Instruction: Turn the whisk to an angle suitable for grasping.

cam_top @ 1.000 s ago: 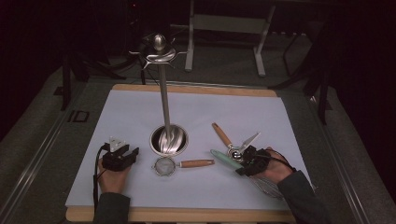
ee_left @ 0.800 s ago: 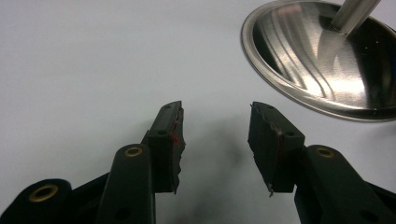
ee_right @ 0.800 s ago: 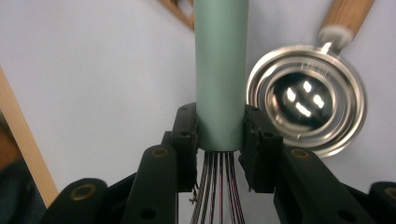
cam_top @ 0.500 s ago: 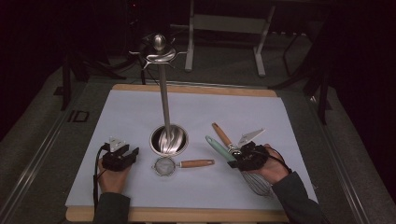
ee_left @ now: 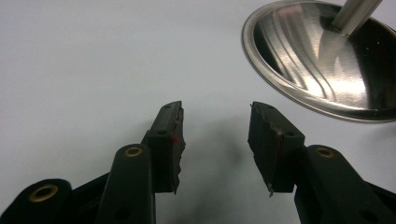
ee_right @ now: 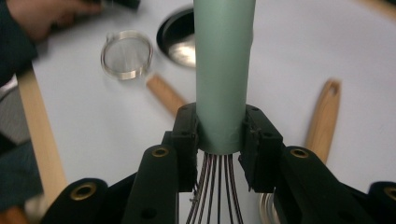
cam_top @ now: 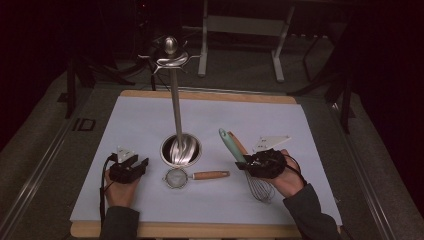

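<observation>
High view first: we take the steel stand (cam_top: pixel 177 115), with its round base and hooked top, as our landmark. Our right gripper (cam_top: pixel 263 163) sits to the right of the stand's base, its jaws clamped on the green handle of the whisk (ee_right: pixel 223 74), just above where the wires begin; the handle tilts up toward the stand while the wire head trails low near the table. Our left gripper (ee_left: pixel 215 140) rests to the left of the base, jaws spread apart with nothing between them. A small strainer (cam_top: pixel 192 176) lies just in front of the base, and a wooden-handled utensil (ee_right: pixel 323 116) lies right of it, beside the whisk. We judge the smooth round handle could twist or slide in the pads. Swinging toward the hooks, the whisk might clip the tall pole and rock the stand, or drag across the strainer.
</observation>
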### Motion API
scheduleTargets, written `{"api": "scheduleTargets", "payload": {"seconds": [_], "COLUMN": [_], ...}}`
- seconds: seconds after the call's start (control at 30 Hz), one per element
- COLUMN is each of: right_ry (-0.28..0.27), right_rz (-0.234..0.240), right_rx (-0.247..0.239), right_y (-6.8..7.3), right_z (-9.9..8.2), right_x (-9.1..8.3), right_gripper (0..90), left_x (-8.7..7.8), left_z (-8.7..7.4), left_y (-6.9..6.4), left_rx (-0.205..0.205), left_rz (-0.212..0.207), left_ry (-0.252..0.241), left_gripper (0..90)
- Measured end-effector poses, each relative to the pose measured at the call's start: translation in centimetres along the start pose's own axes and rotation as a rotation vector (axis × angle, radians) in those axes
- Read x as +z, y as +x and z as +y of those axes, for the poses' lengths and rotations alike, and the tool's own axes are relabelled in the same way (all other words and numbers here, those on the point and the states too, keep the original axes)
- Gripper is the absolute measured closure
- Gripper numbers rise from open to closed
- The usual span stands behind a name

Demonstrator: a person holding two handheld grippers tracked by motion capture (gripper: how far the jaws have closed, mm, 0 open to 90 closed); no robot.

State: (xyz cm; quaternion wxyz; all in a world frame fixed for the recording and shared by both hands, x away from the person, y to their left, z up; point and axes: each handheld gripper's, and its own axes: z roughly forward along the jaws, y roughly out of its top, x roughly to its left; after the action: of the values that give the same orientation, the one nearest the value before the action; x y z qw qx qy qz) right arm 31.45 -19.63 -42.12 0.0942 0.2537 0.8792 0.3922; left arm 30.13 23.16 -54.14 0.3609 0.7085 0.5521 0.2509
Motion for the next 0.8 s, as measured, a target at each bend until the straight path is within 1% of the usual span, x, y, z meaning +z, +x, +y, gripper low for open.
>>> {"api": "scheduleTargets", "payload": {"seconds": [0.03, 0.1, 0.2, 0.33, 0.5, 0.6, 0.7, 0.73, 0.8], "right_ry": [-0.025, -0.047, -0.061, -0.081, -0.113, -0.125, -0.154, -0.173, -0.183], "right_rz": [-0.008, -0.003, -0.016, -0.017, -0.010, -0.015, -0.026, -0.029, -0.031], "right_rx": [0.001, -0.002, -0.035, -0.053, -0.069, -0.079, -0.088, -0.089, -0.088], "right_y": [0.1, 0.2, 0.4, 0.8, 1.2, 1.3, 1.4, 1.4, 1.4], "right_z": [0.3, 0.8, 1.4, 2.1, 3.0, 3.4, 3.9, 4.1, 4.3], "right_x": [-0.1, -0.4, -0.3, 0.0, 0.1, 0.0, -0.2, -0.4, -0.5], "right_gripper": [69.7, 69.6, 69.6, 69.6, 69.6, 69.6, 69.6, 69.6, 69.6], "left_x": [0.0, 0.0, 0.0, 0.0, 0.0, 0.0, -0.1, -0.1, -0.1], "left_z": [0.0, 0.0, 0.0, 0.0, 0.0, 0.0, 0.0, 0.0, 0.0], "left_y": [0.0, 0.0, 0.0, 0.0, 0.0, 0.0, 0.0, 0.0, 0.0], "left_rx": [0.000, 0.001, 0.000, 0.000, -0.001, 0.000, -0.002, -0.002, -0.003], "left_rz": [0.000, -0.001, 0.000, -0.001, -0.001, 0.000, 0.001, 0.001, 0.001], "left_ry": [0.000, 0.001, 0.002, 0.001, 0.000, -0.002, -0.008, -0.009, -0.010], "left_gripper": [55.5, 55.5, 55.5, 55.5, 55.6, 55.7, 55.8, 55.8, 55.8]}}
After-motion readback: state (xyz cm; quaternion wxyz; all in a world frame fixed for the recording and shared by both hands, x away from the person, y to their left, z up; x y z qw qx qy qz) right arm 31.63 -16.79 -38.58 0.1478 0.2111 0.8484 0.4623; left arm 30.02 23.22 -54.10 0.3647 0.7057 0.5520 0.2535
